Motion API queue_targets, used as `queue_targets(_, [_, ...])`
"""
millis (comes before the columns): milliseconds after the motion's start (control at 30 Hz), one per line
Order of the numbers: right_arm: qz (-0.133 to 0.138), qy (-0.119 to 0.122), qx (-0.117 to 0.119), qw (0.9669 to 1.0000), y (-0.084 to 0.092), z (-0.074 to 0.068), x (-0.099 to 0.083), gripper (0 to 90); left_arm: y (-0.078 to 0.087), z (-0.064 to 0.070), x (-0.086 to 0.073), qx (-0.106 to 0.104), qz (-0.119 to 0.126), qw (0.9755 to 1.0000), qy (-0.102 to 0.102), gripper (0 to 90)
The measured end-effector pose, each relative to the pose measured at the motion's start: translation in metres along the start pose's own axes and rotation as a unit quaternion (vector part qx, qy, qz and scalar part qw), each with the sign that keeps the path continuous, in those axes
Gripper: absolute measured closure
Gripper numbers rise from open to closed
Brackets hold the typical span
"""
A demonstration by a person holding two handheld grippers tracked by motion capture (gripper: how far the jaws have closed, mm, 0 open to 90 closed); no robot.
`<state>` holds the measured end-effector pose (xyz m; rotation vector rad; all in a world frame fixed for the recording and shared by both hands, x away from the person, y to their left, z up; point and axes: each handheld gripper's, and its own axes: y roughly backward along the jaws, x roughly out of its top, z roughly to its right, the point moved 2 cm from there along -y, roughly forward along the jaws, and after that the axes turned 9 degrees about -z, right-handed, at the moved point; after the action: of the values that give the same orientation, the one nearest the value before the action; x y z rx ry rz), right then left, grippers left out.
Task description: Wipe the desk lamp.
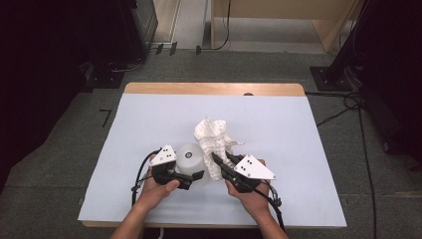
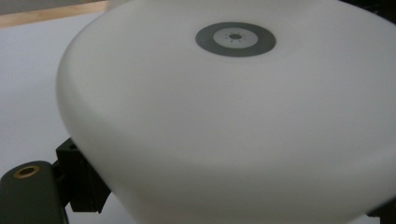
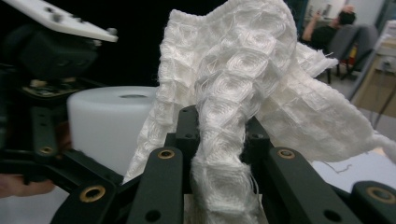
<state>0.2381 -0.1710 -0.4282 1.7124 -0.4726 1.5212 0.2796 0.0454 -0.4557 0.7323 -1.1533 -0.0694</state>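
Note:
A white cylinder (image 1: 189, 155) with a grey ring (image 2: 235, 39) on its flat top stands at the table's near middle. My left gripper (image 1: 195, 164) reaches in from the left with its jaws on either side of it, shut on it; one finger (image 2: 79, 182) presses its lower wall. Right beside it, a crumpled white waffle-weave cloth (image 1: 214, 134) rises from the table. My right gripper (image 1: 221, 158) is shut on the cloth's lower fold (image 3: 219, 186), and the rest of the cloth (image 3: 243, 70) fans out above the jaws, next to the cylinder (image 3: 107, 121).
A pale sheet (image 1: 149, 124) covers the table, with a wooden strip (image 1: 214, 88) bare at the far edge. Cables (image 1: 348, 104) and dark stands lie on the floor around it. A seated person (image 3: 336, 28) is far off in the right gripper view.

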Motion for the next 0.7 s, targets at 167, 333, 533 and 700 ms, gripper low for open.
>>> queue_targets(167, [-0.010,0.007,0.003,0.9999,-0.005,-0.006,-0.004,74.7,0.006,-0.002,0.003,-0.013,0.014,0.9998,0.008,8.5])
queue_targets(333, [-0.028,0.009,0.004,0.9996,-0.014,-0.007,-0.015,74.8,0.018,-0.009,0.006,-0.016,0.037,0.9989,0.025,8.5])
queue_targets(533, [-0.053,0.013,0.006,0.9985,-0.024,-0.012,-0.028,74.8,0.026,-0.018,0.005,-0.009,0.051,0.9979,0.038,8.5])
queue_targets(700, [-0.045,0.014,0.004,0.9989,-0.021,-0.013,-0.022,74.8,0.018,-0.014,0.003,-0.007,0.028,0.9992,0.026,8.5])
